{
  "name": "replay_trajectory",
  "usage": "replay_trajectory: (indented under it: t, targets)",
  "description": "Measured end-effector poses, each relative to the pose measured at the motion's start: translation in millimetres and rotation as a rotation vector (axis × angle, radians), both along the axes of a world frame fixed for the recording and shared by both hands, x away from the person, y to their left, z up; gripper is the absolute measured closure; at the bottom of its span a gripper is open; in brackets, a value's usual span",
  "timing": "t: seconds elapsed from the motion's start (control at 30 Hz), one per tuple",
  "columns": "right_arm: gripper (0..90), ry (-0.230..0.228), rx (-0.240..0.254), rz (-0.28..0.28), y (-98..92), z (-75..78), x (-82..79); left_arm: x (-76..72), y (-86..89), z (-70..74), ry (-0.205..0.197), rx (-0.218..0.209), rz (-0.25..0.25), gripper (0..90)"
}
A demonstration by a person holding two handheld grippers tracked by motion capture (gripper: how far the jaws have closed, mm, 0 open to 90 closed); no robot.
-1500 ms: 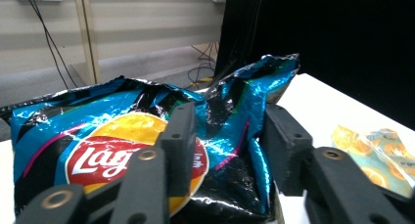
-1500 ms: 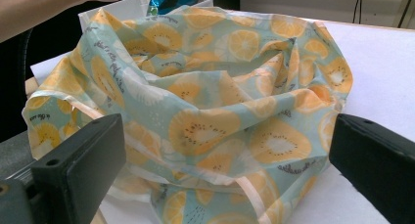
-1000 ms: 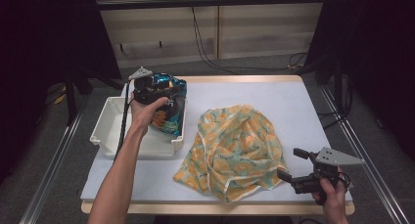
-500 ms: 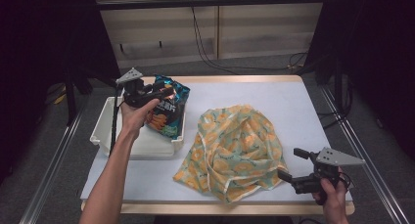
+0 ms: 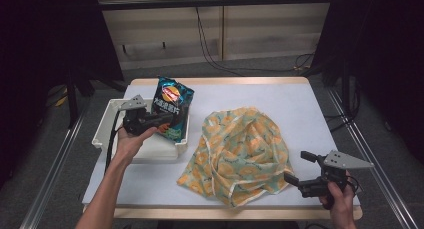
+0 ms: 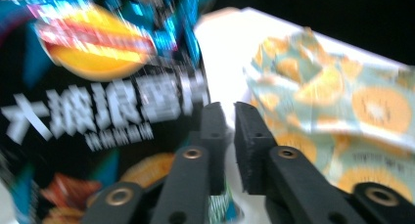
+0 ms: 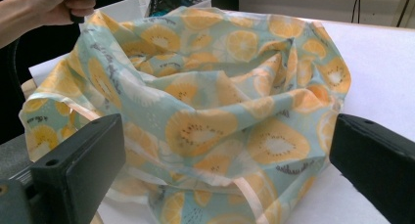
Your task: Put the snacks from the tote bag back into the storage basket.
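A blue chip bag [image 5: 171, 101] stands tilted at the right end of the white tray [image 5: 106, 126]; it looms blurred at the left of the left gripper view [image 6: 98, 101]. My left gripper [image 5: 169, 121] points right at the bag's lower edge. Its jaws [image 6: 230, 114] have just been closing and now stand almost together, with a sliver of the bag's edge pinched low between them. An orange-and-teal fruit-print cloth [image 5: 240, 149] lies crumpled mid-table. At its near right corner my right gripper [image 5: 296, 167] is open, its jaws wide either side of the cloth's hem [image 7: 220, 180].
The white table [image 5: 300, 104] has bare surface behind and to the right of the cloth. The tray sits at its left edge. Metal rails run along the floor on both sides, and cables hang at the back wall.
The left gripper moved down and toward the near left of the bag and its jaws closed. The chip bag now stands more upright. The right gripper stayed put.
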State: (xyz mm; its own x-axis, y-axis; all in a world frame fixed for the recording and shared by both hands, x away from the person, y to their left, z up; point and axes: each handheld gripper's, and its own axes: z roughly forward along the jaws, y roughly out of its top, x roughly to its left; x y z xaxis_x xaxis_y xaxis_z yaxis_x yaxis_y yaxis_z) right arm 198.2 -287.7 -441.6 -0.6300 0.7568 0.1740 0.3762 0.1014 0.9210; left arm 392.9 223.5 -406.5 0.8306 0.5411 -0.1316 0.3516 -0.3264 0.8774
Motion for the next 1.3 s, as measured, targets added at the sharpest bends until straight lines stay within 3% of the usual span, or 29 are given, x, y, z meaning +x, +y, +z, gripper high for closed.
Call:
replay_trajectory:
  t: [0.03,0.07,0.1,0.13,0.17,0.23,0.27,0.3,0.37,0.43,0.47,0.57,0.7,0.83,1.03,1.23,1.27,1.3]
  targets:
    - [0.0,0.006,0.001,0.001,1.9,-0.7,-0.4,-3.7,1.1,-8.9,0.018,0.020,0.002,88.0]
    - [0.0,0.006,0.001,0.001,1.9,-0.7,-0.4,-3.7,1.1,-8.9,0.018,0.020,0.002,89.1]
    - [0.0,0.003,-0.005,0.010,3.8,-0.3,-1.0,-6.3,1.9,-17.2,0.048,0.050,-0.014,90.0]
    - [0.0,0.002,-0.004,0.014,4.6,0.2,-0.7,-6.3,1.9,-17.2,0.048,0.050,-0.014,90.0]
    - [0.0,-0.001,-0.007,0.019,4.9,0.8,-0.1,-8.7,0.8,-22.2,0.060,0.105,-0.019,90.0]
    - [0.0,-0.001,-0.004,0.012,5.4,1.1,1.0,-10.1,0.2,-24.5,0.066,0.112,-0.022,90.0]
    - [0.0,0.002,-0.006,0.011,5.5,0.4,1.0,-11.0,-2.2,-29.9,0.073,0.147,-0.035,90.0]
    - [0.0,0.002,-0.013,0.015,5.5,-0.8,1.3,-11.0,-2.2,-29.9,0.073,0.147,-0.035,90.0]
    - [0.0,0.011,-0.018,0.018,5.6,-2.5,1.5,-11.3,-10.1,-37.7,0.091,0.200,-0.065,90.0]
    - [0.0,0.011,-0.018,0.024,6.4,-2.7,2.1,-10.3,-15.5,-43.3,0.104,0.220,-0.076,90.0]
    - [0.0,0.011,-0.018,0.024,6.4,-2.7,2.1,-10.3,-15.5,-43.3,0.104,0.220,-0.076,90.0]
    - [0.0,0.011,-0.019,0.031,6.8,-2.7,1.6,-7.0,-23.0,-51.1,0.117,0.279,-0.054,90.0]
    - [0.0,0.013,-0.012,0.021,5.9,-3.1,1.7,-1.6,-27.7,-53.9,0.140,0.276,-0.062,90.0]
    - [0.0,0.007,-0.011,0.019,6.0,-1.8,2.5,0.7,-34.5,-53.3,0.122,0.310,-0.062,90.0]
    - [0.0,0.014,-0.017,0.023,7.0,-3.1,3.2,11.2,-36.2,-53.3,0.140,0.321,-0.039,90.0]
    - [0.0,0.010,-0.018,0.026,6.6,-3.3,2.1,20.1,-38.1,-51.2,0.131,0.348,-0.032,90.0]
    - [0.0,0.010,-0.018,0.026,6.6,-3.3,2.1,20.1,-38.1,-51.2,0.131,0.348,-0.032,90.0]
    - [0.0,0.014,-0.016,0.024,6.8,-3.3,2.4,23.1,-38.7,-52.9,0.141,0.319,-0.030,90.0]
